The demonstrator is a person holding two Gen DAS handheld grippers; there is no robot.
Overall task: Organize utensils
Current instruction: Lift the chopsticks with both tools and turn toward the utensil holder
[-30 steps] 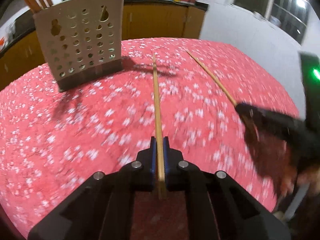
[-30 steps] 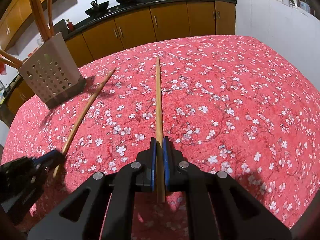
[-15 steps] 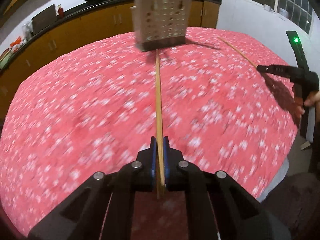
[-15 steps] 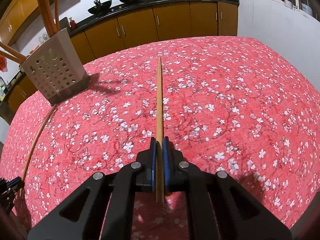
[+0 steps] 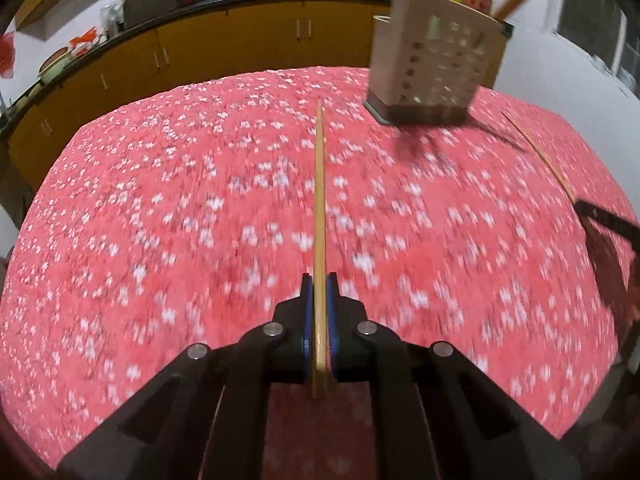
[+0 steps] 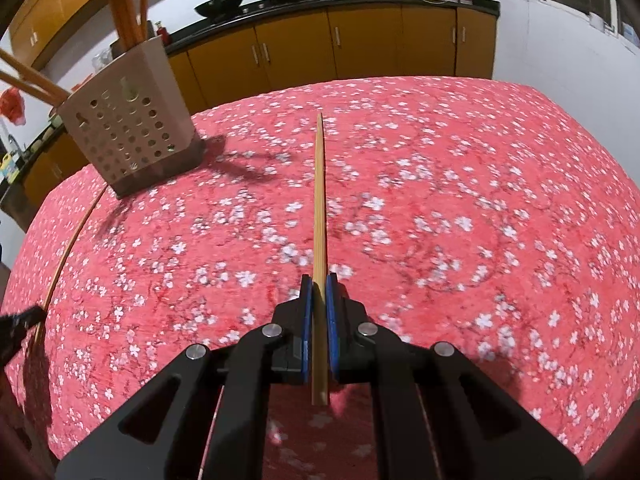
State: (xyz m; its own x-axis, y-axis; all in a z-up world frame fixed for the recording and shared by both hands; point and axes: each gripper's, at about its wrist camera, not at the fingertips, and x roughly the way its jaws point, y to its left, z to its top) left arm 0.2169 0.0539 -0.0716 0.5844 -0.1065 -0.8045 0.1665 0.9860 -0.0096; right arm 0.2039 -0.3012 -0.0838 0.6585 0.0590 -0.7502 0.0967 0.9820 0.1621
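- Kitchen setting: yellow-brown cabinets (image 6: 360,52) under a dark counter behind a table covered by a red cloth with white blossoms (image 6: 460,208).
- Landmark: the beige perforated plastic utensil holder (image 6: 128,136), standing upright on the cloth with several wooden sticks already rising from its top.
- Left gripper (image 5: 319,292): blue pads clamped together on a long pale wooden chopstick (image 5: 319,200), gripped near its butt end. Its tip points toward the cloth just left of the holder's base, well short of the holder's rim.
- Right gripper (image 6: 319,292): likewise clamped on a second pale wooden chopstick (image 6: 319,200), also held near the butt. Its tip lies to the right of the holder and apart from it.
- Handling judgement: light, stiff, slender, smooth wood. A grip this far back leaves a long free length, so the tip may swing or the stick may pivot between the pads. Firm squeeze needed, no risk of crushing.
- Likely next: raise the tip above the holder's rim, then lower it in.
- Hard to make out: left view is motion-blurred, so holder perforations and cloth pattern smear.
- Holder's opening is not seen from above, so the free space inside is unknown.
- Whether either chopstick touches the cloth cannot be told.
- Each gripper shows only as a dark sliver at the other view's edge.
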